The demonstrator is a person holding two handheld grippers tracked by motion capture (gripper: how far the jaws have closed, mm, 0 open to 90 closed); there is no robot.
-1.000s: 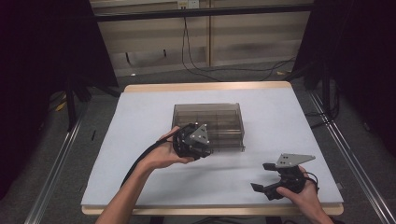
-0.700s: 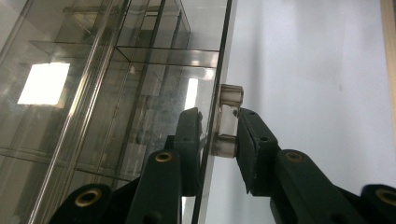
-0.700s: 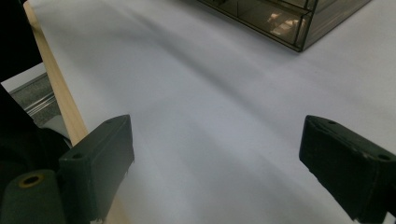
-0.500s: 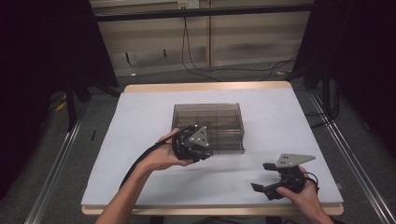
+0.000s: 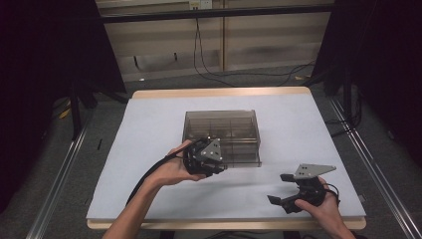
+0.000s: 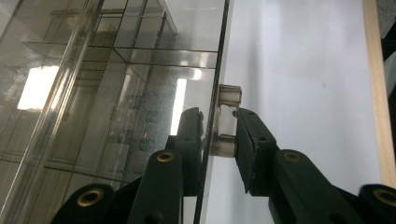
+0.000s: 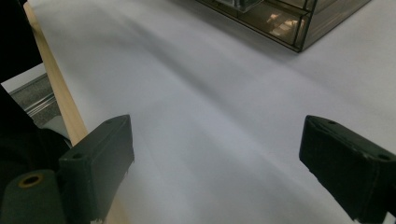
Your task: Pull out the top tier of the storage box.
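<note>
One smoked clear acrylic drawer box stands near the middle of the white-covered table, a little toward the near side. Its inside is split by dividers into several compartments; an exact count cannot be read. Two grippers in the high view. Left gripper is held at the near front face of the box, toward that face's left end. In the left gripper view, left gripper has its two black jaws closed on one small clear round knob that stands out from the box's front panel; one pad lies against the panel side of the knob, the other on its outer side. Right gripper sits at the near right part of the table, well apart from the box, held in the person's right hand. In the right gripper view its two jaws are spread wide with nothing between them, bare table cover beneath, and one corner of the box shows at the far edge.
</note>
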